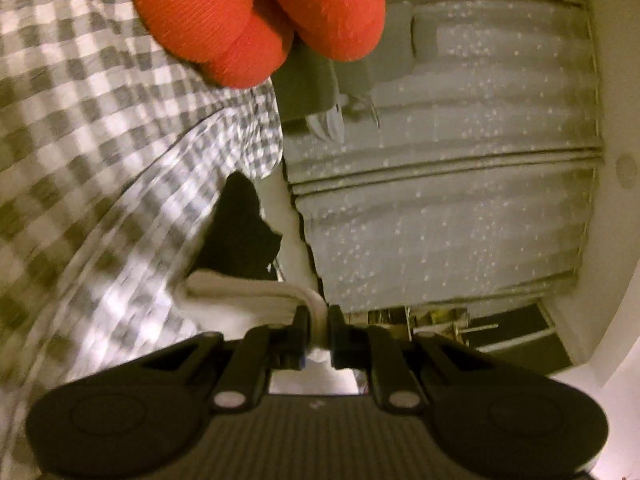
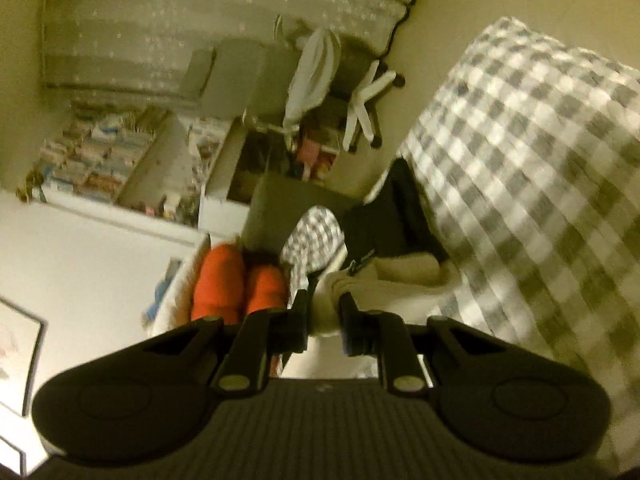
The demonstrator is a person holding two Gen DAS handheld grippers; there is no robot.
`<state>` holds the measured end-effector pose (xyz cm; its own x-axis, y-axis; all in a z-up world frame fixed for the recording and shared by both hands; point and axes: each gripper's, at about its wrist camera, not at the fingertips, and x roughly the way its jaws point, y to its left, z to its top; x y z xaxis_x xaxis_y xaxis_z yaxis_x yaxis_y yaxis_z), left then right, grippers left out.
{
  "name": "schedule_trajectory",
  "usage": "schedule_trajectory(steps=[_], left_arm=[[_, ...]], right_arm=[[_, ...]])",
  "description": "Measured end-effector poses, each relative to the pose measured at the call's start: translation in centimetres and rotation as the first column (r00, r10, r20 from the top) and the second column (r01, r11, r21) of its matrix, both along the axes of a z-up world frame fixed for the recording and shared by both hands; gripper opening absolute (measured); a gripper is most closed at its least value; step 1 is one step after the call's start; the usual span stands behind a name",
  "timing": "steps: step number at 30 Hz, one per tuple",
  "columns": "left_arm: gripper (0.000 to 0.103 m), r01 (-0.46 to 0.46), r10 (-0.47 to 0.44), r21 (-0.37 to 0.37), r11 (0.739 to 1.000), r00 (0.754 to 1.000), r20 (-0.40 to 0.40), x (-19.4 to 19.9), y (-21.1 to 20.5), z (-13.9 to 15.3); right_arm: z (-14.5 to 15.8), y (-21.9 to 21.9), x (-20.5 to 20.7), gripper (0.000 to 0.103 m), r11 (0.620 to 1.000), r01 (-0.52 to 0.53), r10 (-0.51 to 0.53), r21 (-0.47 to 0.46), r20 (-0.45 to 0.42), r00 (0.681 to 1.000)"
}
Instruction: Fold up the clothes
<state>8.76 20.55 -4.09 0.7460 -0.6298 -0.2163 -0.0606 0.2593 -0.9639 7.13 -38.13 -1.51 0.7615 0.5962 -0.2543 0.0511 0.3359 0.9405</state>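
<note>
The left gripper [image 1: 318, 330] is clamped on a thin white edge of a white garment [image 1: 240, 294], which stretches away to its left. The right gripper [image 2: 325, 322] pinches a thicker bunch of the same white cloth, which trails off to its right over the gingham bedcover [image 2: 520, 168].

Grey-and-white checked bedcover [image 1: 92, 152], cream garment [image 2: 384, 276], red cloth [image 1: 256, 12], black fingers [image 1: 340, 328].
</note>
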Motion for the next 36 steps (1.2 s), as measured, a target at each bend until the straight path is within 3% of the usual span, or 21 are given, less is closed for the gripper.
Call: schedule_trajectory(steps=[7,15,21,25,29,36], left_arm=[[0.009,-0.038,0.038,0.011,0.999,0.999,-0.009,4.1,-0.5,0.5],[0.01,-0.074,0.075,0.023,0.997,0.996,-0.056,8.9,-0.7,-1.3],[0.011,-0.116,0.125,0.092,0.989,0.988,-0.087,11.5,-0.7,-2.3],[0.034,-0.128,0.137,0.141,0.982,0.989,-0.059,12.1,0.2,-1.9],[0.04,-0.111,0.116,0.29,0.95,0.993,0.0,12.0,0.4,-0.3],[0.04,-0.05,0.006,0.535,0.844,0.997,0.083,11.7,-2.0,1.4]], right_arm=[[-0.6,-0.3,4.0,0.018,0.998,0.06,-0.06,0.033,0.0,0.998],[-2.4,-0.6,8.5,0.018,0.995,0.088,-0.088,0.035,-0.014,0.996],[-4.7,-1.0,10.4,0.022,0.993,0.1,-0.097,0.067,-0.046,0.994],[-5.1,-1.8,10.7,0.027,0.992,0.089,-0.086,0.09,-0.035,0.996],[-3.7,-2.7,10.2,0.047,0.994,0.111,-0.111,0.014,0.023,0.994],[-2.4,-0.9,10.1,0.047,0.967,0.09,-0.078,-0.239,0.058,0.995]])
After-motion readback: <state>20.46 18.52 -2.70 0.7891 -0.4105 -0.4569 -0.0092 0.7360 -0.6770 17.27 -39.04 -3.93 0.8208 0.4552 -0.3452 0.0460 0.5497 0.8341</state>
